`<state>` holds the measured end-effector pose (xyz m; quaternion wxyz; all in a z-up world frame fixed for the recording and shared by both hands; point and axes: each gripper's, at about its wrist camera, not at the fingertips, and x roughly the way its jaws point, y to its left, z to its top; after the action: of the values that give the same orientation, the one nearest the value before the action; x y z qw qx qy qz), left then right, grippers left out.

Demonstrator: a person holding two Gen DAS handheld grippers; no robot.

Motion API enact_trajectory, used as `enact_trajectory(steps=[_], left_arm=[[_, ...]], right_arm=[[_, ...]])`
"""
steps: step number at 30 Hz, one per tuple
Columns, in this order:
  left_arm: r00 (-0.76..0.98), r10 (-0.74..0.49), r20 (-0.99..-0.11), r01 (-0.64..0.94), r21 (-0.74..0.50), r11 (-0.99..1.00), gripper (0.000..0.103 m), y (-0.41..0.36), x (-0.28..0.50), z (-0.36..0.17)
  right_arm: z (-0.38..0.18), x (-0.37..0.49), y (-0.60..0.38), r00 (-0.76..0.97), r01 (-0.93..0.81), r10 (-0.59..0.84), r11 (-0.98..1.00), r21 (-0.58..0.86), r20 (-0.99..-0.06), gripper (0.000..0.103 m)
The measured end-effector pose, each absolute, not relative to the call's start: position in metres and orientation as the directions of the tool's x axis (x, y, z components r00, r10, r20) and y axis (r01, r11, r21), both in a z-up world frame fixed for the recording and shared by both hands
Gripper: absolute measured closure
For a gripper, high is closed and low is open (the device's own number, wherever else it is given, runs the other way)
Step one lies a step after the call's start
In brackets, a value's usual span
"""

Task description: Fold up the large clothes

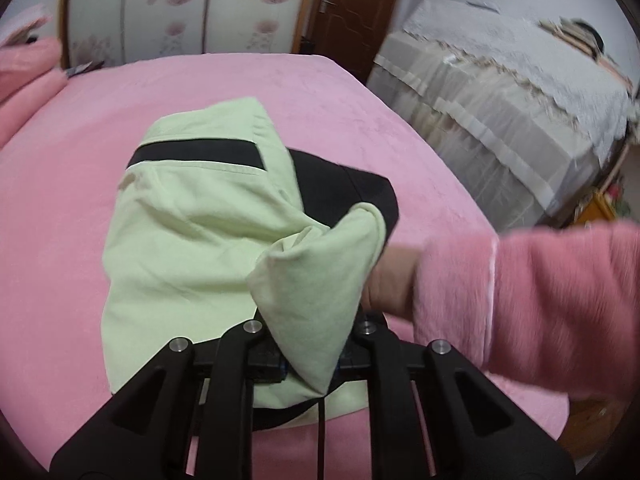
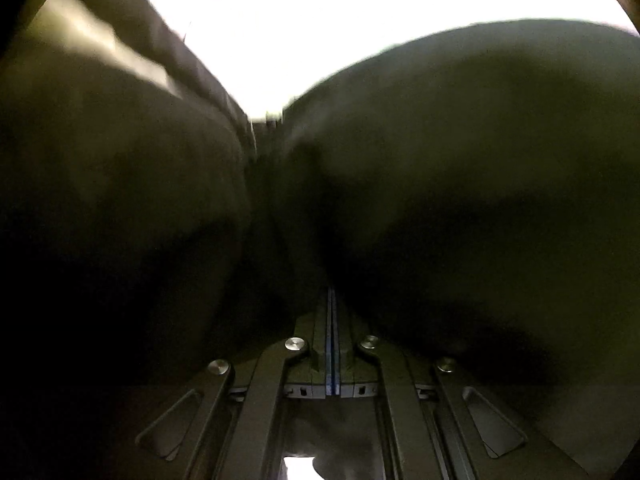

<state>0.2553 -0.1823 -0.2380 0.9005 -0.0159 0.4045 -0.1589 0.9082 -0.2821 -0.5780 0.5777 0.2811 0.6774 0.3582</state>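
Pale green garment [image 1: 188,240] with a black band and black inner panels, bunched and partly folded, lies on pink bedding at centre of the left wrist view. One green corner is lifted into a cone at lower centre. In the right wrist view, dark blurred cloth [image 2: 460,184] fills most of the frame.

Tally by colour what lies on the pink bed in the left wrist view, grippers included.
Light green garment: 1
Black garment, partly under the green one: 1
Black left gripper, shut on a green fold: 1
Pink sleeve: 1
Total: 4
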Motion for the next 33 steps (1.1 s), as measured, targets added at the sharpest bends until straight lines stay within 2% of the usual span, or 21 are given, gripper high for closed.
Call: enact_trajectory(steps=[5, 9, 15, 16, 18, 22, 25, 27, 30, 33], left_arm=[[0.579, -0.358, -0.733, 0.317, -0.202, 0.927, 0.087, -0.212, 0.262, -0.261], [0.550, -0.381, -0.744, 0.379, -0.184, 0.907, 0.085, -0.233, 0.260, -0.288], [0.499, -0.373, -0.782, 0.384, -0.186, 0.904, 0.079, -0.265, 0.257, -0.329], [0.489, -0.366, -0.792, 0.385, -0.181, 0.905, 0.075, -0.267, 0.256, -0.336], [0.466, -0.340, -0.817, 0.371, -0.169, 0.913, 0.073, -0.275, 0.257, -0.349], [0.419, -0.364, -0.832, 0.336, -0.230, 0.913, 0.066, -0.291, 0.259, -0.365], [0.358, -0.371, -0.857, 0.362, -0.239, 0.901, 0.050, -0.302, 0.253, -0.375], [0.343, -0.338, -0.876, 0.383, -0.199, 0.902, 0.048, -0.310, 0.245, -0.375], [0.297, -0.347, -0.890, 0.360, -0.232, 0.904, 0.044, -0.305, 0.239, -0.371], [0.226, -0.320, -0.920, 0.332, -0.236, 0.913, 0.043, -0.294, 0.242, -0.362]], right_arm=[[-0.563, 0.938, -0.310, -0.110, -0.048, 0.794, 0.596, 0.801, -0.598, 0.103], [-0.549, 0.954, -0.345, -0.026, -0.107, 0.739, 0.668, 0.736, -0.674, 0.103], [-0.521, 0.966, -0.402, 0.061, -0.210, 0.619, 0.775, 0.596, -0.783, 0.103], [-0.513, 0.967, -0.409, 0.085, -0.203, 0.616, 0.780, 0.592, -0.783, 0.103], [-0.506, 0.978, -0.440, 0.157, -0.149, 0.617, 0.786, 0.600, -0.771, 0.103], [-0.487, 0.983, -0.499, 0.293, -0.016, 0.609, 0.774, 0.633, -0.737, 0.102], [-0.478, 0.974, -0.532, 0.314, 0.031, 0.582, 0.784, 0.620, -0.750, 0.102], [-0.473, 0.967, -0.549, 0.299, 0.057, 0.591, 0.773, 0.632, -0.750, 0.101], [-0.477, 0.964, -0.578, 0.244, 0.122, 0.642, 0.723, 0.680, -0.727, 0.094], [-0.471, 0.935, -0.603, 0.204, 0.155, 0.702, 0.665, 0.731, -0.682, 0.081]])
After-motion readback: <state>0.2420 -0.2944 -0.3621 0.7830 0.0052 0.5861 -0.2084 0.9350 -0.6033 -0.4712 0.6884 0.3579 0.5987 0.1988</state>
